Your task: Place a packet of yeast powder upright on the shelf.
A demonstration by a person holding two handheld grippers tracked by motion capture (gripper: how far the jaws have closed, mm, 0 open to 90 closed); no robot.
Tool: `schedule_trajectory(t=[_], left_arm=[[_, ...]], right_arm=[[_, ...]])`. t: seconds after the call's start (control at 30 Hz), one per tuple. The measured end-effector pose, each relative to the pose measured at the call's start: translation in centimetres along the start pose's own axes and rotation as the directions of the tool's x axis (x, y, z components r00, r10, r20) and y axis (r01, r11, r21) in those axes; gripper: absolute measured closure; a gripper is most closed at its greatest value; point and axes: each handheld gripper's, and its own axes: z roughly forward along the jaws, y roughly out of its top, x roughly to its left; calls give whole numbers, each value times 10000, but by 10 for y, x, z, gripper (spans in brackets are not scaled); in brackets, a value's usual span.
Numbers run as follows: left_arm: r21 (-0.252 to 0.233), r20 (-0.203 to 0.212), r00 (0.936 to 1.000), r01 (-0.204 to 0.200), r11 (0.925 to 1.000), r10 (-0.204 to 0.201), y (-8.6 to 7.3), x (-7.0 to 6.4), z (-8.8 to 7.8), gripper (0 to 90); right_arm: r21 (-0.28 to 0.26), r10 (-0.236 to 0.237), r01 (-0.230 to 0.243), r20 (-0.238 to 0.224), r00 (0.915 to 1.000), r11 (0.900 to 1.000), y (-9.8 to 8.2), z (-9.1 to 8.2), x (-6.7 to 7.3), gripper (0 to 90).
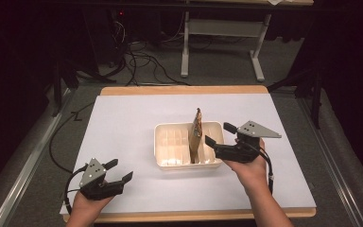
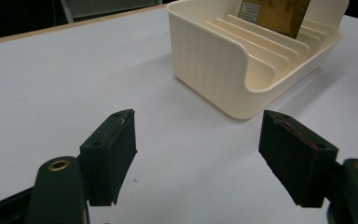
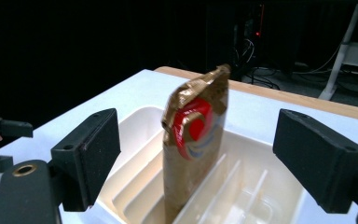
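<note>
Two forearms come in at the near edge of the white-covered table (image 1: 123, 118). Farther in sits the cream slotted tray (image 1: 168, 151), a brown pouch (image 1: 196, 135) upright in a slot, long axis vertical. Right gripper (image 1: 216, 135), jaws spread, faces it at the tray's right side (clearly the nearer). Left gripper (image 1: 119, 170) hovers open, well apart.

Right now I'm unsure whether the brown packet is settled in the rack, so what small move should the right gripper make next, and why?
Probably ease the right gripper back from the cream slotted tray. Its jaws stand wide open either side of the brown packet without touching it, and the packet stands upright in a slot on its own. The left gripper rests open on the white table, well apart.
</note>
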Motion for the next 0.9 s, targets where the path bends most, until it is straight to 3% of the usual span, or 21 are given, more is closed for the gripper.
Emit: schedule_trajectory(t=[0.33, 0.53, 0.67, 0.83, 0.9], left_arm=[[62, -283, 9985, 472, 9989, -470, -3, 13, -4, 257], [60, -427, 9981, 455, 9989, -452, -3, 13, -8, 257], [262, -571, 9973, 485, 9985, -469, -6, 15, -6, 256], [492, -727, 9957, 610, 9969, -573, -7, 14, -2, 256], [786, -622, 9966, 590, 9952, -542, -8, 12, 2, 251]], right_arm=[[111, -63, 58, 406, 9992, 9999, -8, -29, -18, 141], [420, 382, -420, 877, 9954, 9982, -32, -49, -44, 132], [723, 726, -851, 1603, 9844, 9937, -60, -71, -69, 124], [520, 974, -1111, 2156, 9716, 9925, -100, -91, -82, 152], [1423, 1010, -1350, 2237, 9694, 9806, -117, -92, -90, 133]])
